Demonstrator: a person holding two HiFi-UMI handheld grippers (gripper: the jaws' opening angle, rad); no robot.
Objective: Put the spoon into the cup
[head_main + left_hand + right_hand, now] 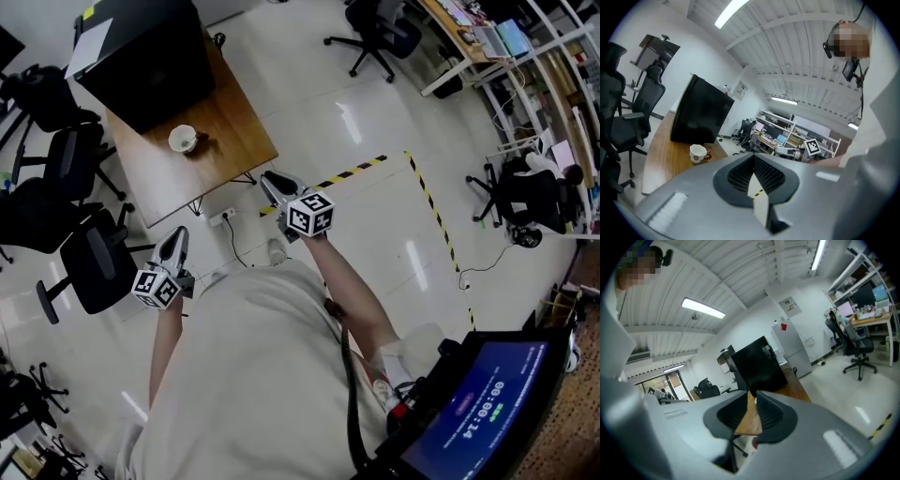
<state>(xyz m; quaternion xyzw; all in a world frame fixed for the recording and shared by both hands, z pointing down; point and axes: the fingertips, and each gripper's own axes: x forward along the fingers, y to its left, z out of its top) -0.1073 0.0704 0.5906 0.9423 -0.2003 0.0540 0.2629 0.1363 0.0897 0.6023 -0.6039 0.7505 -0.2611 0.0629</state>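
Although the white cup (183,139) bears a small reddish-brown print on its side, the mark is too small to read. It stands upright on the smooth wood-grain desk (159,183), just on the near side of a matte black box (141,56). A brownish bit sticks out at the cup's right; handle or spoon, I cannot tell. A white sheet (89,47) lies on the box's left end.

The left gripper (753,158), grey plastic with ribbed inner pads, has its tips met with nothing between them. The right gripper (752,397), of the same make, shows a narrow gap, also empty. Both hang over the glossy floor (375,122) near the desk, each carrying a cube of black-and-white square markers.

Yellow-and-black striped tape (427,197) runs across the floor at right. White digits glow on a blue screen (487,394) at near right, too tilted to read surely.
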